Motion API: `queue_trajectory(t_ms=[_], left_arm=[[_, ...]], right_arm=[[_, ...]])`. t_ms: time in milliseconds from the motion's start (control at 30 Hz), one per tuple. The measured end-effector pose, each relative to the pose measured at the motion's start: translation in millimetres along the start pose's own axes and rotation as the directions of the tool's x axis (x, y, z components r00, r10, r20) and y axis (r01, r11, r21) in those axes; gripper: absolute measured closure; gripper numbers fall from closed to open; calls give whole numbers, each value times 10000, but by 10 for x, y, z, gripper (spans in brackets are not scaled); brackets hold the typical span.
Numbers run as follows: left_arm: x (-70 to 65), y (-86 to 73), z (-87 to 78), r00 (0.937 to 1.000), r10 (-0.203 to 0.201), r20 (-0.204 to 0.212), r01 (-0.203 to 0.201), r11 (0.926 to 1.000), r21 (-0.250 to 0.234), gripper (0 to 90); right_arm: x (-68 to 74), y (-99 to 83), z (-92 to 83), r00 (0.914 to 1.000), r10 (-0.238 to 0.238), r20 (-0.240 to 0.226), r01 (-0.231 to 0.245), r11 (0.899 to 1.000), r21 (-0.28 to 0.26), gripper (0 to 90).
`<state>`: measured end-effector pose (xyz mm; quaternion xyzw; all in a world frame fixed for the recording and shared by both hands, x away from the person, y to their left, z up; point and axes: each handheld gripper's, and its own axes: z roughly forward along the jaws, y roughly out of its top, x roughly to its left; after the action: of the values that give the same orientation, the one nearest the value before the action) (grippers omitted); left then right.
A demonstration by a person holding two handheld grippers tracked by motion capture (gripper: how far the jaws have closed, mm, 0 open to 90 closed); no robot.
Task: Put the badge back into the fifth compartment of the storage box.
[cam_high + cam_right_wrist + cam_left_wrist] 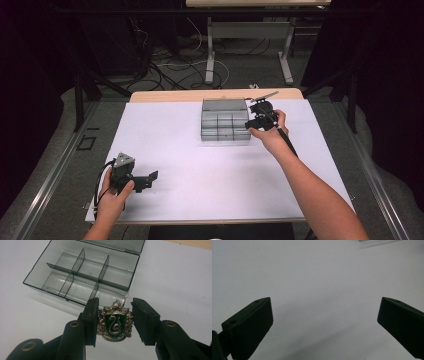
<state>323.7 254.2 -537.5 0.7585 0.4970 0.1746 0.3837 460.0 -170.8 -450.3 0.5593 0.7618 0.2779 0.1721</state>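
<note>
In the high view, we cannot make out what the right gripper (256, 121) holds; the thing is too small there. The lower edge cuts off both our forearms. In the left gripper view, the box (377, 242) shows as a blurred sliver at the top edge.

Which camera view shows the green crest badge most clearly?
The right gripper view: the green crest badge is close and sharp between the right hand-held gripper jaws, in front of the divided box. The high view gives the badge as no more than a dark speck at that gripper. The left gripper view looks at bare table.
</note>
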Motion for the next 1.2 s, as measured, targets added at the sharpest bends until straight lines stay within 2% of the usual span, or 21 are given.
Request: queue_trajectory(t_ms=[467, 533, 833, 1200], left_arm=[[9, -2, -1, 10000, 41, 5, -41, 10000, 24, 3], [11, -2, -2, 10000, 54, 6, -54, 10000, 27, 3], [16, -6, -3, 10000, -1, 33, 1, 10000, 86, 3], [19, -8, -3, 10000, -12, 28, 12, 10000, 60, 3]], right_arm=[[158, 76, 127, 9998, -120, -164, 121, 9999, 14, 572], [183, 84, 143, 9994, -167, -315, 168, 9999, 14, 572], [288, 121, 232, 9992, -241, -312, 244, 9996, 108, 573], [395, 161, 304, 9985, -327, -432, 326, 9995, -38, 573]])
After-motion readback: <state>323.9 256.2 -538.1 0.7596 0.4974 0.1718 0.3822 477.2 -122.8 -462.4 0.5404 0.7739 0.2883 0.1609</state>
